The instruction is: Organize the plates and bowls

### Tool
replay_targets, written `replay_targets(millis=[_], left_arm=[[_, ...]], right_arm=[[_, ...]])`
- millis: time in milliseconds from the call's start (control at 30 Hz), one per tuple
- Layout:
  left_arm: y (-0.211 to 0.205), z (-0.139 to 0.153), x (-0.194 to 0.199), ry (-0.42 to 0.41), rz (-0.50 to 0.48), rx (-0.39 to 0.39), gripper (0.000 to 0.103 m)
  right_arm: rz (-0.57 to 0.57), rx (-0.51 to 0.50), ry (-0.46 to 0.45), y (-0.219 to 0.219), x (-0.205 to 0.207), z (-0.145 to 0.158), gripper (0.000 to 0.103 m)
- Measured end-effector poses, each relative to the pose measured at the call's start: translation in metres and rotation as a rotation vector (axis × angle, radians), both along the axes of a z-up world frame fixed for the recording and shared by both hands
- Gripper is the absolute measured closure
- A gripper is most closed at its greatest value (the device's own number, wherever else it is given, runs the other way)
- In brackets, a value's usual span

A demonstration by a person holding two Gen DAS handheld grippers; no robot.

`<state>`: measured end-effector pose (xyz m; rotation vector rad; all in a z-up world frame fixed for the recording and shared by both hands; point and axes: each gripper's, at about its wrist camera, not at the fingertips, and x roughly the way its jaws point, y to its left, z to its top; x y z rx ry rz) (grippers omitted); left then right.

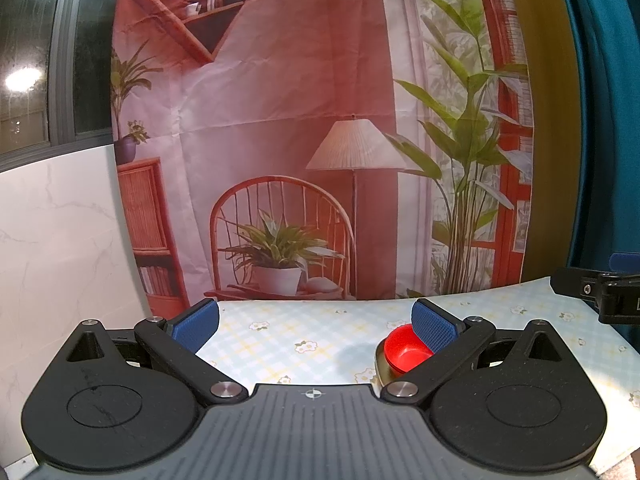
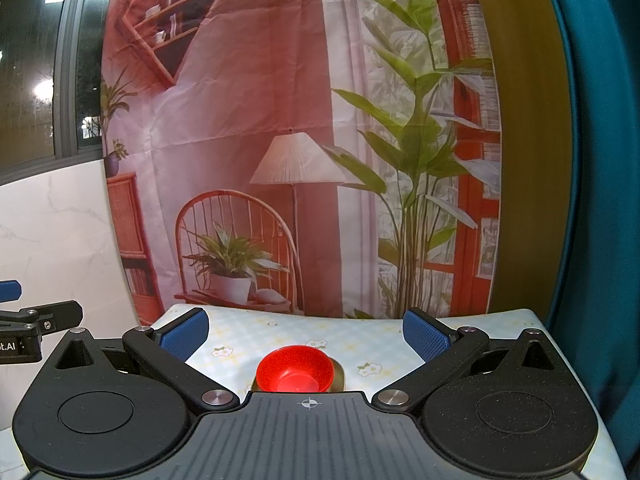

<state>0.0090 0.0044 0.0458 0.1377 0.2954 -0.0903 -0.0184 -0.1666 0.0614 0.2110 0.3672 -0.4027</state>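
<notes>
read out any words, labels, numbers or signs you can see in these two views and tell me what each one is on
"t.AI": white letters, cut off by the frame edge, on the black body of the left gripper in the right wrist view.
A white mark on the right gripper in the left wrist view is cut off; unreadable.
The printed backdrop shows shelf books; no legible titles.

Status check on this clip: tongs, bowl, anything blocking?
Left tongs open, empty. Right tongs open, empty. Red bowl sits on gold plate, untouched. Nothing blocking.
</notes>
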Motion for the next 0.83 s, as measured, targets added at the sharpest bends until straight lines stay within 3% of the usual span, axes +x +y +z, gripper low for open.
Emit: replay_targets(millis=[833], left_arm=[[-0.0018, -0.0011, -0.0011, 0.004, 0.001, 0.001, 0.000]], right_arm=[[0.001, 0.004, 0.004, 0.0015, 0.0006, -0.0007, 0.000]])
